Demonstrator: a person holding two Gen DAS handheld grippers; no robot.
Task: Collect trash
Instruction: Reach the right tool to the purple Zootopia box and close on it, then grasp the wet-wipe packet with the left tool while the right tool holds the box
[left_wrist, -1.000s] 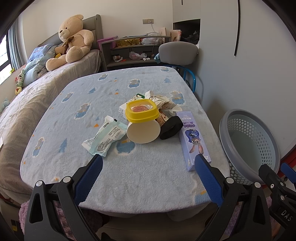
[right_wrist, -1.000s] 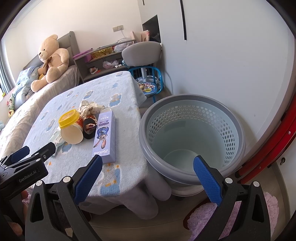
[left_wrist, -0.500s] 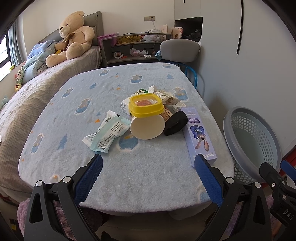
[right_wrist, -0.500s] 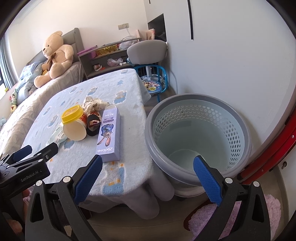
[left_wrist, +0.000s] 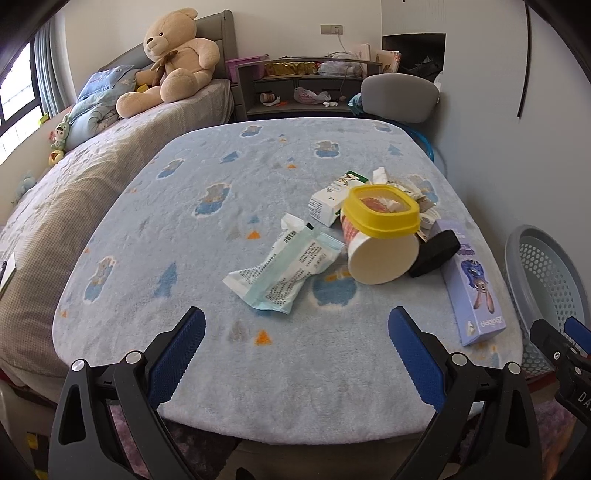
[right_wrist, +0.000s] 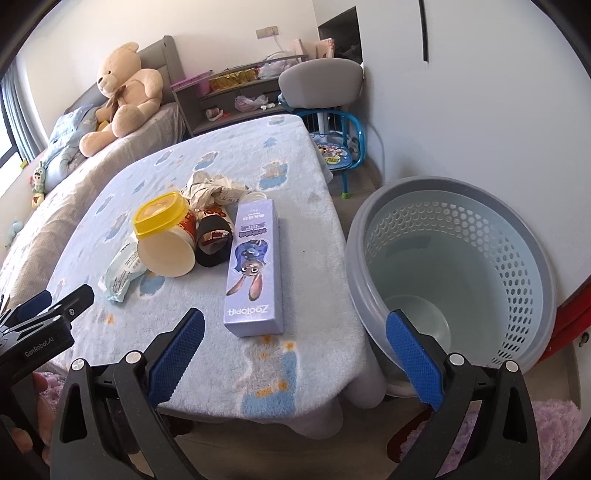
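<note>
Trash lies on the table under a blue blanket (left_wrist: 221, 206): a teal-white wrapper (left_wrist: 284, 271), a tipped yellow-lidded cup (left_wrist: 380, 236), a black roll (left_wrist: 436, 253), a small white carton (left_wrist: 328, 201), crumpled paper (right_wrist: 212, 188) and a purple box (right_wrist: 253, 267). My left gripper (left_wrist: 295, 350) is open over the near edge, short of the wrapper. The right gripper (right_wrist: 293, 352) is open too, above the table's corner just short of the purple box, with the grey perforated basket (right_wrist: 517, 258) to its right.
A bed with a teddy bear (left_wrist: 170, 59) lies left of the table. A grey shelf (left_wrist: 306, 85) and a chair (left_wrist: 399, 98) stand behind it, and a small blue stool (right_wrist: 338, 155) is by the wall. A purple rug (right_wrist: 554, 435) covers the floor below.
Both grippers have shifted left over the second; the trash and the basket now sit further right in each view. Both stayed open and nothing on the table moved.
</note>
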